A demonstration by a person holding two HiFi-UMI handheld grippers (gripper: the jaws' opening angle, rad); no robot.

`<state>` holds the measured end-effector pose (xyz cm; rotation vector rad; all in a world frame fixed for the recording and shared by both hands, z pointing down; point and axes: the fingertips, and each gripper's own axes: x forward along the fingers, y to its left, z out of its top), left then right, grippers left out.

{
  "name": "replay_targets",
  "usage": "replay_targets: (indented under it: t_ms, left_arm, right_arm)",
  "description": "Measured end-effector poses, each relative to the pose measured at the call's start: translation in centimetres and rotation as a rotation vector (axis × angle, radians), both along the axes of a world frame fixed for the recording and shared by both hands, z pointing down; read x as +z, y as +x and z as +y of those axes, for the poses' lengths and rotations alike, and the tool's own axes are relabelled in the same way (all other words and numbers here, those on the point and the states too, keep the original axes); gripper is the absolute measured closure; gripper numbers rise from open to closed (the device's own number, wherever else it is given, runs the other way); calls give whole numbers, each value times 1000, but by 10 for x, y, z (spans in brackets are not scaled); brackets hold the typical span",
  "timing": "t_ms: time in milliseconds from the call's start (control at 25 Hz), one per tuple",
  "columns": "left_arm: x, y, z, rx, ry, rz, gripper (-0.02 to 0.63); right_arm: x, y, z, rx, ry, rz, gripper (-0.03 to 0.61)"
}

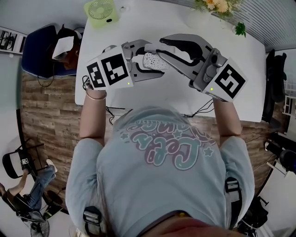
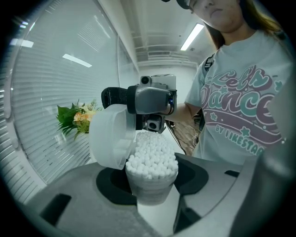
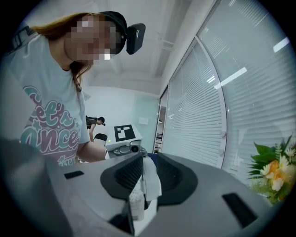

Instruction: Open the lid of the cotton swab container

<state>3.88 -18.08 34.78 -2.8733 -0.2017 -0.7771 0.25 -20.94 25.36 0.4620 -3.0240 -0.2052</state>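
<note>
Held up over the white table [image 1: 240, 83], a clear round cotton swab container [image 2: 151, 185] packed with white swabs [image 2: 152, 155] sits between my left gripper's [image 2: 152, 190] jaws, which are shut on its body. Its translucent lid [image 2: 108, 136] is swung open to the left, off the container's mouth. My right gripper [image 2: 138, 111] reaches in from beyond and pinches that lid. In the right gripper view the lid [image 3: 150, 178] stands edge-on between the dark pads of my right gripper [image 3: 147, 185], with the container [image 3: 136, 201] just below. In the head view both grippers meet at the container [image 1: 155, 61].
A green desk fan [image 1: 101, 10] and a bunch of flowers [image 1: 217, 4] stand at the table's far edge. A blue chair [image 1: 39, 51] is at the left end. Another person sits on the wooden floor side at lower left [image 1: 27, 190]. Window blinds [image 3: 208, 106] run alongside.
</note>
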Motion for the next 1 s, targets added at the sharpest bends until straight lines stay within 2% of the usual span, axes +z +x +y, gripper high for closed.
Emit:
replay_targets:
  t_ms: [440,1000]
  left_arm:
    - [-11,3,5,31,-32,76,411]
    - [-16,6,14,56,-83,152,413]
  right_arm:
    - [-4,9,-11,45,-48,-60,491]
    - [-1,11,-14,61,-78,-85,491]
